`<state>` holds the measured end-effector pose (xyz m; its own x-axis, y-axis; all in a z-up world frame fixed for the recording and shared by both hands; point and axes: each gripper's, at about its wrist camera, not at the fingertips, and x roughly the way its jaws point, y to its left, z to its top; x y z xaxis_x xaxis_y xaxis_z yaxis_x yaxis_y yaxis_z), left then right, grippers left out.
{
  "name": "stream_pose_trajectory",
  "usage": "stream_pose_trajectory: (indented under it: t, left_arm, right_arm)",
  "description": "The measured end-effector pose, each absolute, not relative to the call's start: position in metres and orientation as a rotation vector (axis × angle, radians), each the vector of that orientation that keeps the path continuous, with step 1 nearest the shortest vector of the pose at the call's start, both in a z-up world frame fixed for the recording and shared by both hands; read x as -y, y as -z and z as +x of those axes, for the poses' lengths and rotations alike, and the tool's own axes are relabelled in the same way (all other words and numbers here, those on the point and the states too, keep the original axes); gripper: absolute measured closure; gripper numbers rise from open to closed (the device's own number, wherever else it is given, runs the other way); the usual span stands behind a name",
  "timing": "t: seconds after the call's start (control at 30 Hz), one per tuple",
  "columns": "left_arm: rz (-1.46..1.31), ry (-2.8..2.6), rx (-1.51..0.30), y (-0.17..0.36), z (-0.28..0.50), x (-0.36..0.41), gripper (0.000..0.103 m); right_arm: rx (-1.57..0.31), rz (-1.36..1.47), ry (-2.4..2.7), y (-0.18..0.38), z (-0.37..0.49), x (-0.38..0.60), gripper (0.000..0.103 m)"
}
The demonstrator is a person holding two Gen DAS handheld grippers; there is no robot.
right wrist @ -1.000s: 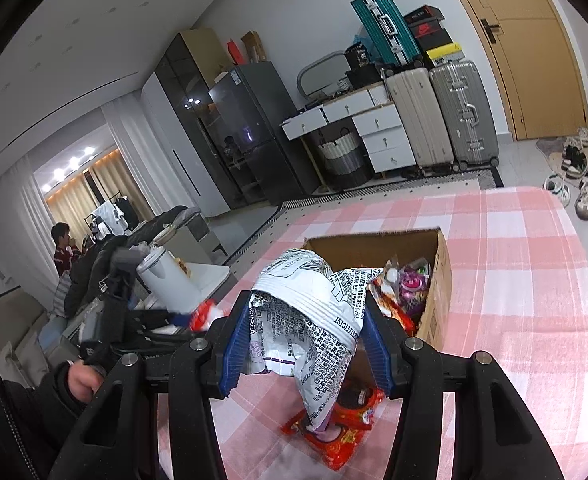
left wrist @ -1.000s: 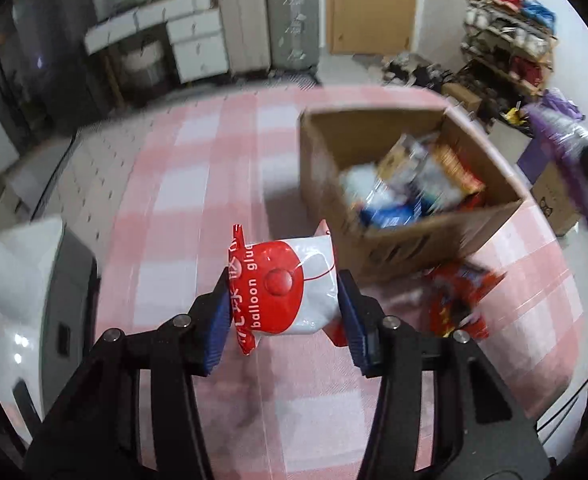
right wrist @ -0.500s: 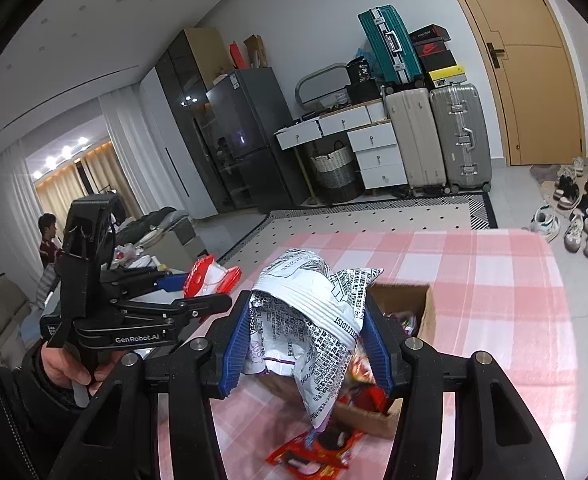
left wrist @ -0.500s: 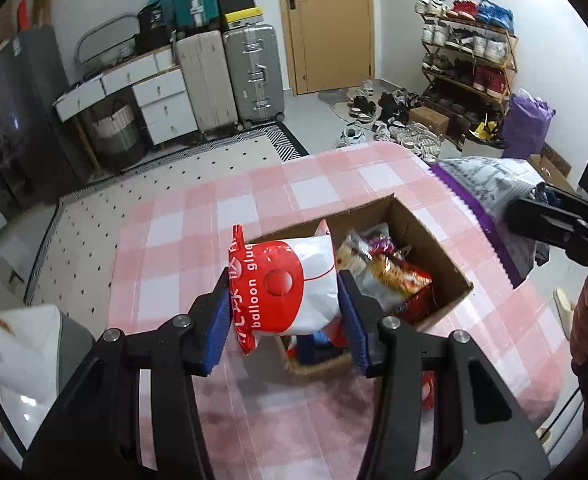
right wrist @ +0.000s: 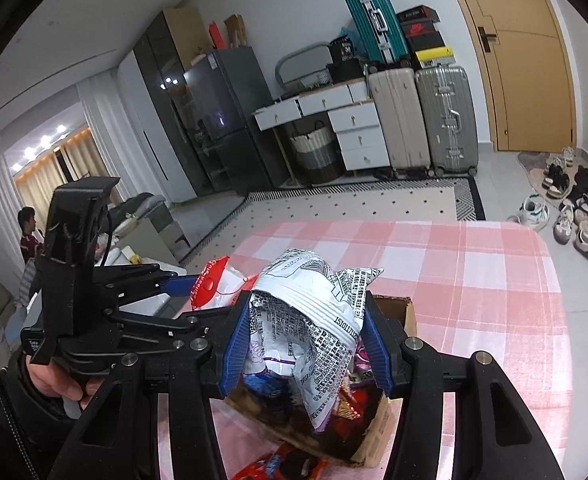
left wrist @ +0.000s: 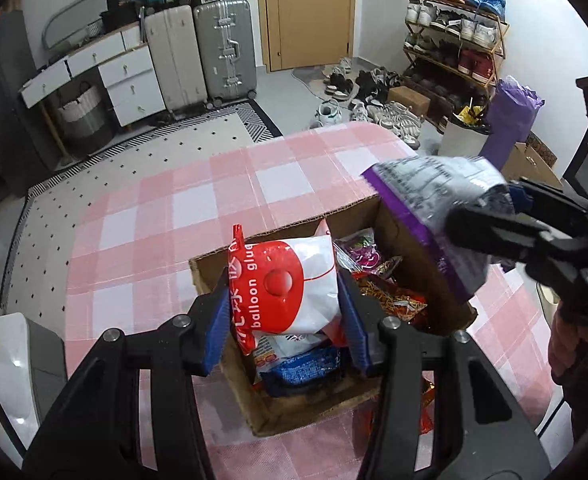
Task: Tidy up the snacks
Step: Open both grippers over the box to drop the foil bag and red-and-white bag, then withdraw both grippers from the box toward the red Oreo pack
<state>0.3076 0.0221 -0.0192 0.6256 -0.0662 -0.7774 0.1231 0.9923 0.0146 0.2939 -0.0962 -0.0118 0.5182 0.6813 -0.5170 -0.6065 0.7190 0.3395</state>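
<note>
My left gripper (left wrist: 284, 312) is shut on a red and white "balloon glue" packet (left wrist: 286, 292) and holds it above the near left part of an open cardboard box (left wrist: 294, 416) full of snack bags. My right gripper (right wrist: 305, 344) is shut on a crinkled silver and purple snack bag (right wrist: 313, 320) above the same box (right wrist: 397, 312). In the left wrist view the right gripper (left wrist: 509, 220) holds that bag (left wrist: 429, 200) over the box's far right corner. The left gripper (right wrist: 166, 284) shows at the left of the right wrist view.
The box stands on a table with a pink checked cloth (left wrist: 198, 208). A red snack packet (right wrist: 278, 464) lies on the cloth beside the box. A white appliance (left wrist: 2, 364) sits left of the table. Suitcases (left wrist: 222, 48), drawers and a shoe rack (left wrist: 453, 32) stand beyond.
Both grippers have moved in over the box with their packets still held. The right gripper's bag is now close above the box's far right corner.
</note>
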Motion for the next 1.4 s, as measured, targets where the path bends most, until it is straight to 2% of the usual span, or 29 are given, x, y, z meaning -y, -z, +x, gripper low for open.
stream_pose_trajectory:
  t: [0.1,0.13,0.2,0.23,0.27,0.3,0.83,0.93,1.17,1.4]
  left_arm:
    - [0.033,0.135,-0.899,0.029,0.317,-0.027,0.055]
    - [0.014,0.152,-0.903,0.032,0.32,-0.029,0.053]
    - [-0.022,0.182,-0.924,0.039,0.325,-0.034,0.037]
    - [-0.028,0.186,-0.932,0.042,0.327,-0.036,0.034]
    - [-0.026,0.179,-0.935,0.045,0.327,-0.038,0.025]
    - [-0.021,0.168,-0.938,0.048,0.328,-0.039,0.021]
    - [-0.053,0.127,-0.899,0.039,0.266,-0.047,0.021]
    - [-0.059,0.121,-0.885,0.035,0.246,-0.044,0.021]
    - [-0.053,0.095,-0.875,0.043,0.212,-0.035,0.021]
    - [-0.053,0.048,-0.846,0.048,0.176,-0.032,0.02]
  right_arm:
    - [-0.697,0.099,-0.767,0.021,0.303,0.088,0.049]
    - [-0.702,0.089,-0.764,0.023,0.305,0.085,0.045]
    - [-0.698,0.063,-0.755,0.028,0.307,0.082,0.038]
    - [-0.692,0.053,-0.754,0.029,0.308,0.081,0.03]
    - [-0.685,0.05,-0.747,0.03,0.307,0.082,0.027]
    - [-0.678,0.057,-0.745,0.03,0.307,0.084,0.026]
    - [-0.554,0.161,-0.746,0.001,0.242,0.127,0.023]
    - [-0.521,0.188,-0.736,-0.003,0.222,0.137,0.017]
    - [-0.504,0.2,-0.72,-0.001,0.189,0.146,0.016]
    - [-0.493,0.233,-0.696,0.011,0.155,0.153,0.003]
